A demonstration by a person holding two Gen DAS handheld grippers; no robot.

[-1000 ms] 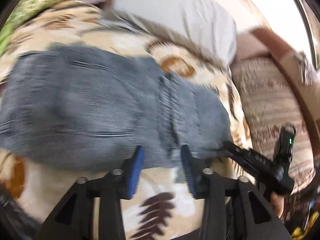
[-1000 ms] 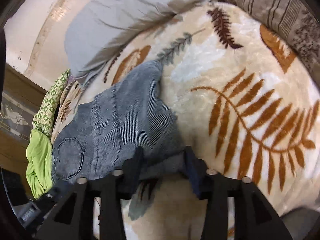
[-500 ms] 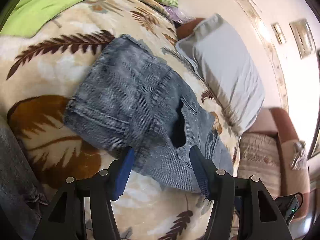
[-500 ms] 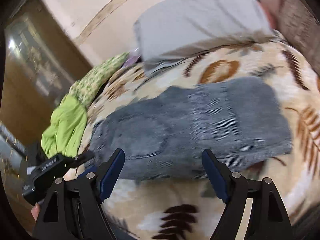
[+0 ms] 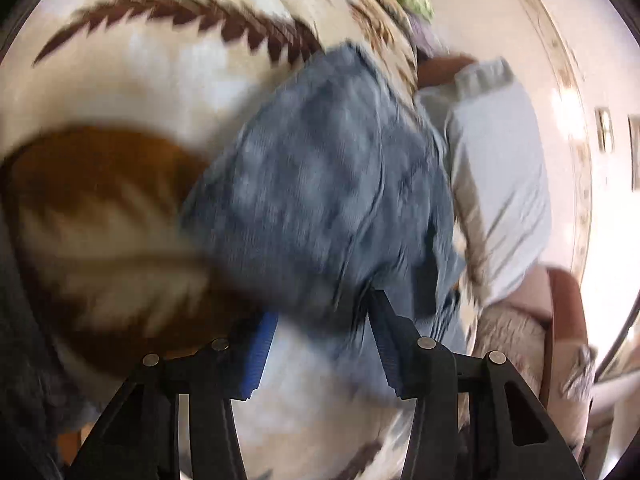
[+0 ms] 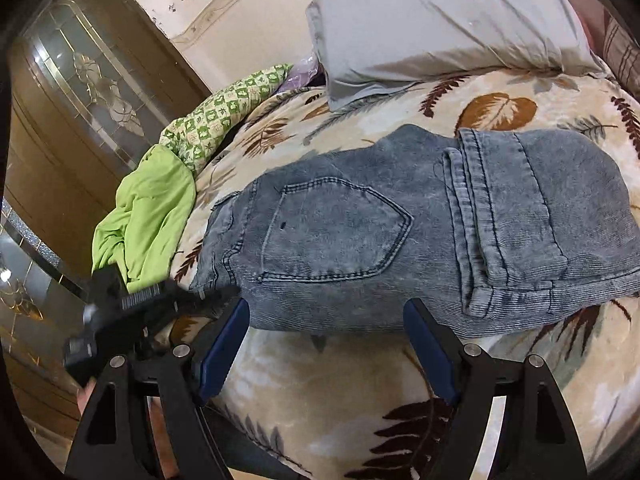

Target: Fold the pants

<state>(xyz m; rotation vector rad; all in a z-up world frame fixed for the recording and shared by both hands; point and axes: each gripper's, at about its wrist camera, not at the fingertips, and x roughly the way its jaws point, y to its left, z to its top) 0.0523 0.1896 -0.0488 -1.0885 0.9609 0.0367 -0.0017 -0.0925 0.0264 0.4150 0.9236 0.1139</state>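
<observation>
Jeans (image 6: 420, 232) lie folded on the bed (image 6: 340, 380), pocket up (compact bundle). Right tool (image 6: 326, 344) gapes wide, empty, at their near edge. Left tool (image 5: 320, 344), half-open and just narrowing, straddles the hem, grip unclear through blur.

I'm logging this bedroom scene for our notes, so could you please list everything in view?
jeans: one pair, faded blue-grey, folded on the blanket, back pocket facing up
blanket: one, cream with brown leaf print, covering the bed
pillow: one, grey, at the head of the bed beyond the jeans
green cloth: one, plain lime green, bunched at the bed's far-left edge
patterned cloth: one, green and white, just beyond the green cloth
door: one, brown wood with a glass panel, far left
left gripper: black with blue pads, at the jeans' near edge, grip unclear in blur
right gripper: black with blue pads, open, short of the jeans' near edge
</observation>
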